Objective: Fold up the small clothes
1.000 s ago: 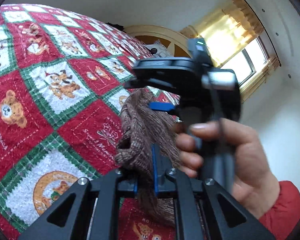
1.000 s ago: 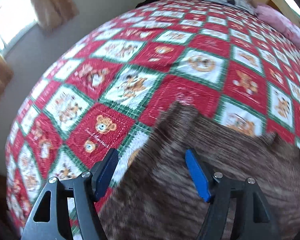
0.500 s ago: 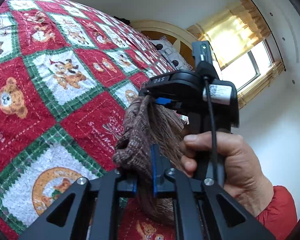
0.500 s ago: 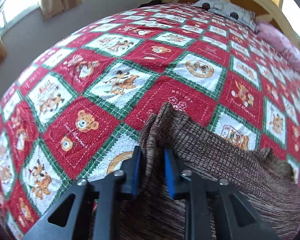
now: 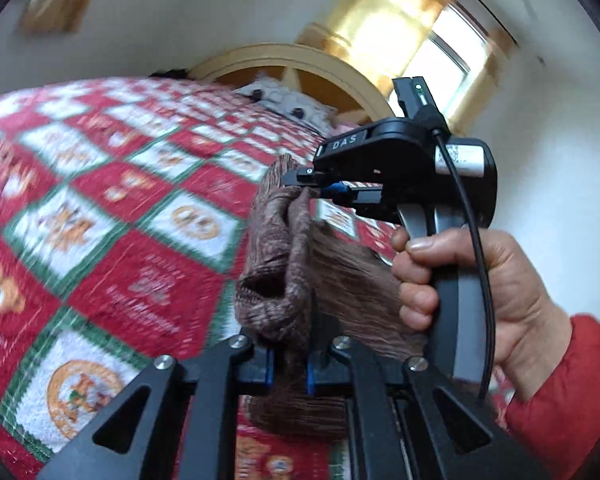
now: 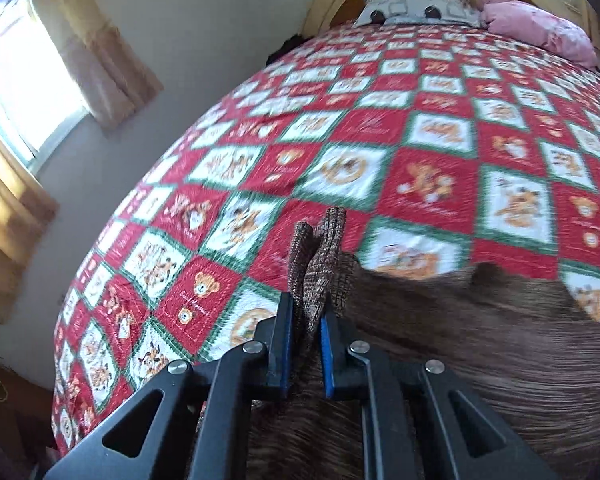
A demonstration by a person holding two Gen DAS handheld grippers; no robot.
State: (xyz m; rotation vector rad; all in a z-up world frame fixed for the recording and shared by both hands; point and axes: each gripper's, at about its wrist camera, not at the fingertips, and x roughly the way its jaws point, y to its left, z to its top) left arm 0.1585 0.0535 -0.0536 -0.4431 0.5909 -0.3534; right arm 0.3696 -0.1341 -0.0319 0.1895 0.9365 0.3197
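Note:
A brown knit garment [image 5: 276, 280] hangs bunched over the red, green and white patchwork quilt [image 5: 140, 248]. My left gripper [image 5: 288, 364] is shut on one gathered edge of it. In the left wrist view, my right gripper [image 5: 306, 186] bites another edge higher up, held by a hand [image 5: 500, 288] in a red sleeve. In the right wrist view, my right gripper [image 6: 305, 332] has its jaws closing, the blue pads pressing a folded strip of the garment [image 6: 318, 264] that sticks up between them. The rest of the garment [image 6: 480, 344] spreads to the lower right.
The quilt [image 6: 420, 140] covers a wide bed. At its head are a curved wooden headboard [image 5: 300, 60], a patterned pillow [image 6: 416, 6] and a pink pillow [image 6: 540, 28]. Curtained windows [image 6: 24, 76] are in the walls. The bed's left edge drops to the floor [image 6: 16, 400].
My right gripper went from wide open over the garment to clamped on a fold of it. Both grippers then rose with the cloth, and the bed looks farther away.

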